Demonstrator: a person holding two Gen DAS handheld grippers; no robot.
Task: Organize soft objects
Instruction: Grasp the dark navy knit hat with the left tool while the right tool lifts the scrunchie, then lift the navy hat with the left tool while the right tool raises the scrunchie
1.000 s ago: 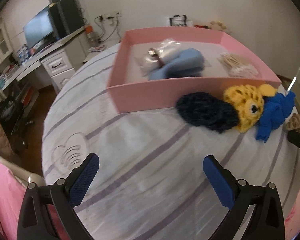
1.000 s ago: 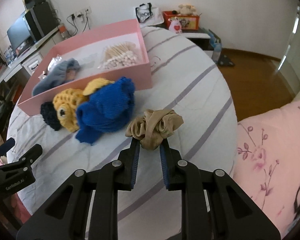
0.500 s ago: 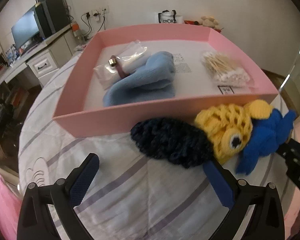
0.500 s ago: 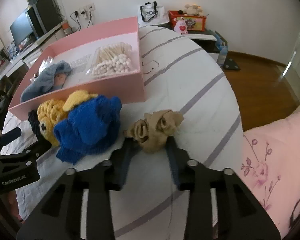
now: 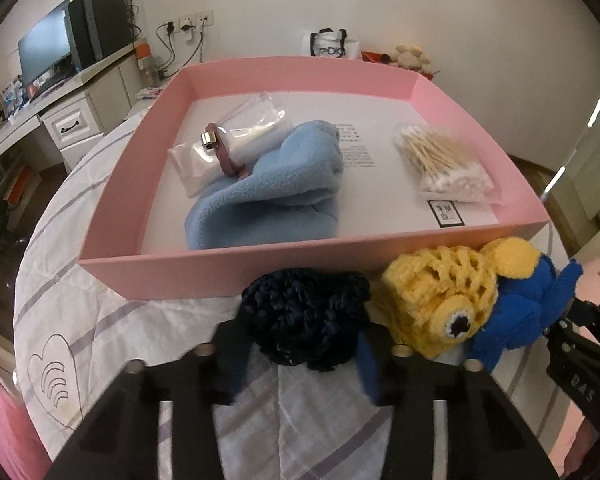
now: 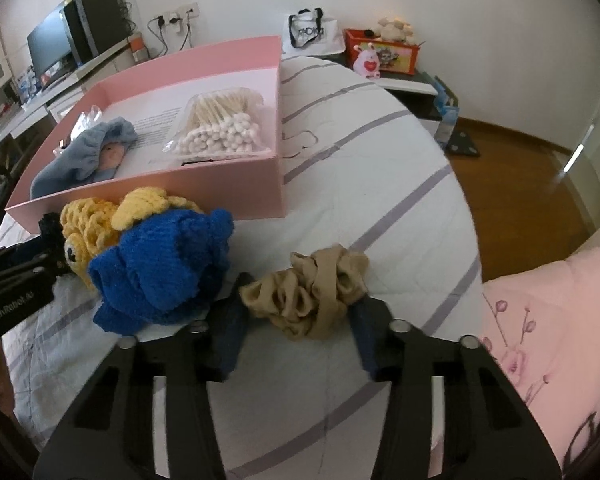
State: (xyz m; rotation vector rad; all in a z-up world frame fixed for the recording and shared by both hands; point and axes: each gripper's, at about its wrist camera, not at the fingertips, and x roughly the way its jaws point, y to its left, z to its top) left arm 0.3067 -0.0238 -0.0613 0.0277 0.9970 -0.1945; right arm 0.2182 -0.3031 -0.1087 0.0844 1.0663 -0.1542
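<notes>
- The left tool (image 5: 300, 344) reaches down over a dark knit piece (image 5: 306, 316) lying on a striped bed cover (image 5: 100, 320), just outside the near wall of a pink box (image 5: 172, 264).
- Its jaws are closing, with the dark piece bulging between them; motion blur hides whether the pads press it yet.
- The right tool (image 6: 296, 320) straddles a tan scrunchie (image 6: 312, 292) on the same cover, well clear of the box. Its jaws stand partly apart on either side of the scrunchie, with no clear squeeze showing.
- A yellow and blue crochet toy (image 5: 460, 308) lies touching the dark piece (they may be one joined toy; I cannot tell).
- To do this step well, I judge that the left tool should bite the middle of the dark bundle, not a loose edge, so the yarn does not stretch or slip out.
- It should lift straight up before crossing the box wall, since the toy beside it may drag along.
- The right tool should gather the scrunchie's thick folds, then close fully.
- Count outside the box: one dark knit piece, one crochet toy, one scrunchie.
- Count inside the box: one light blue fleece cloth (image 5: 276, 188), one bag of cotton swabs (image 5: 444, 164), one clear bag (image 5: 228, 140) wrapped with a band.
</notes>
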